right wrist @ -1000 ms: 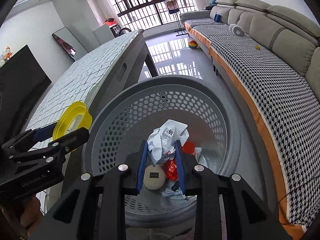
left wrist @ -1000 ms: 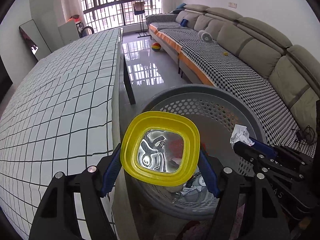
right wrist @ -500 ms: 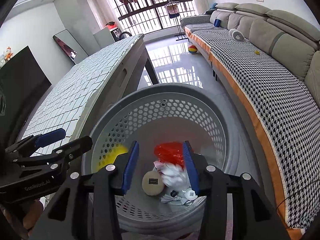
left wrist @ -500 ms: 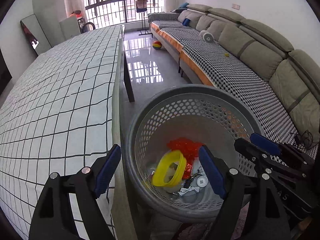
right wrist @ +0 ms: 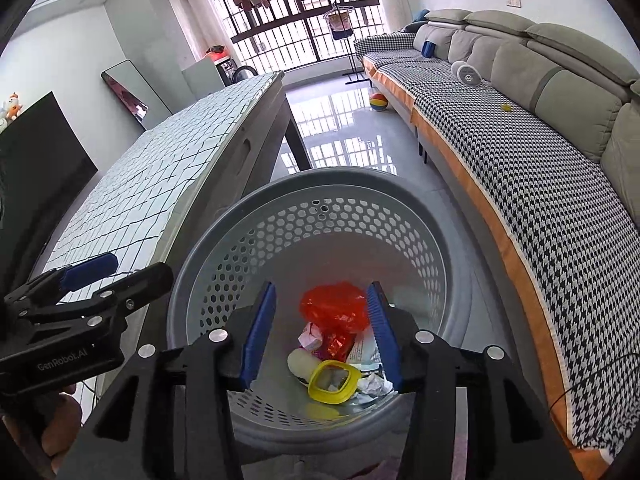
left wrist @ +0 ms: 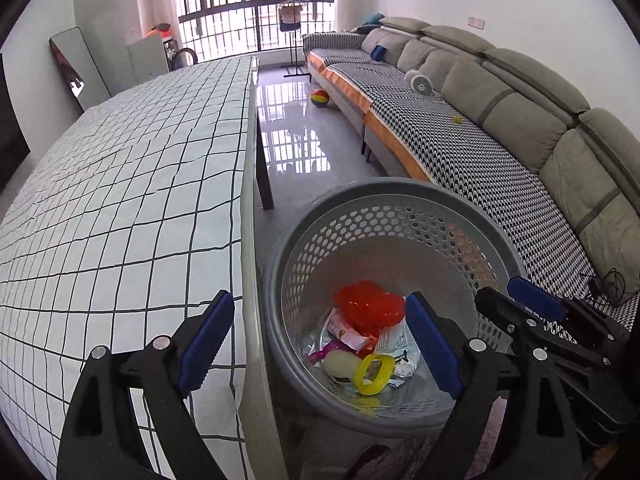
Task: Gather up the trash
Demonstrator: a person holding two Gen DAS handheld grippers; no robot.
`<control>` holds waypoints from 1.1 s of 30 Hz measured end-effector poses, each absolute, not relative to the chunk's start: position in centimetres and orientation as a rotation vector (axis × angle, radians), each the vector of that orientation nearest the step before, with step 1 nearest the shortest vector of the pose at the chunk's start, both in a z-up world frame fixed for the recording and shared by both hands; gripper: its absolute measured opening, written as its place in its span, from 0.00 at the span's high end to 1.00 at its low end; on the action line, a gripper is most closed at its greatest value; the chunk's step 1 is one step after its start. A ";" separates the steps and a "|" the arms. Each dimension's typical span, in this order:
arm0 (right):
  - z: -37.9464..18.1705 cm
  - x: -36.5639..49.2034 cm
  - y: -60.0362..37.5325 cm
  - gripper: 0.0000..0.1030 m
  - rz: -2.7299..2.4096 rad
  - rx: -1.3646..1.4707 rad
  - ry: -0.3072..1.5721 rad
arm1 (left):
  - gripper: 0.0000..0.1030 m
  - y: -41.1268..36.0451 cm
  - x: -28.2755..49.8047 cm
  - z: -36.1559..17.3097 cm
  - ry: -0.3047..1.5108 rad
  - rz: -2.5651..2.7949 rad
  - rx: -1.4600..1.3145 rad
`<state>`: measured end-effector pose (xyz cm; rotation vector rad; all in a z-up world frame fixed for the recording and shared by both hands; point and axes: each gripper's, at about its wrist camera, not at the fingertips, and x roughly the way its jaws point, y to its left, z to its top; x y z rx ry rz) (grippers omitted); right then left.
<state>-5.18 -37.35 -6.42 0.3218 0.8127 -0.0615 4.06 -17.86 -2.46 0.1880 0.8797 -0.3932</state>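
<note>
A grey perforated basket (left wrist: 400,196) stands on the floor beside the table; it also shows in the right wrist view (right wrist: 320,184). Inside lie a yellow plastic cup (left wrist: 374,368) (right wrist: 332,382), a red plastic bag (left wrist: 368,306) (right wrist: 334,304), crumpled white paper (right wrist: 374,384), wrappers and a pale round lid (left wrist: 338,366). My left gripper (left wrist: 320,344) is open and empty, above the basket's left rim and the table edge. My right gripper (right wrist: 322,336) is open and empty, above the basket.
A table with a white grid-pattern cloth (left wrist: 120,208) stands left of the basket. A long grey sofa with a houndstooth cover (left wrist: 480,152) runs along the right. A coloured ball (left wrist: 320,98) lies on the glossy floor further back.
My left gripper let go of the yellow cup, and my right gripper let go of the crumpled white paper. Both fell into the basket. Both grippers opened and drew back a little.
</note>
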 end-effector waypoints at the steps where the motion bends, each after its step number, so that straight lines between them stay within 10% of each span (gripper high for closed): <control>1: -6.4 -5.2 -37.3 0.53 -0.067 0.320 0.813 | 0.16 -17.8 3.9 -2.4 0.877 -0.390 0.187; 9: -5.8 -6.1 -36.9 0.38 -0.084 0.302 0.800 | 0.09 -17.1 3.3 -1.8 0.850 -0.371 0.179; 33: -4.6 -7.2 -35.6 0.34 -0.127 0.274 0.781 | 0.07 -15.3 2.2 -0.9 0.809 -0.319 0.168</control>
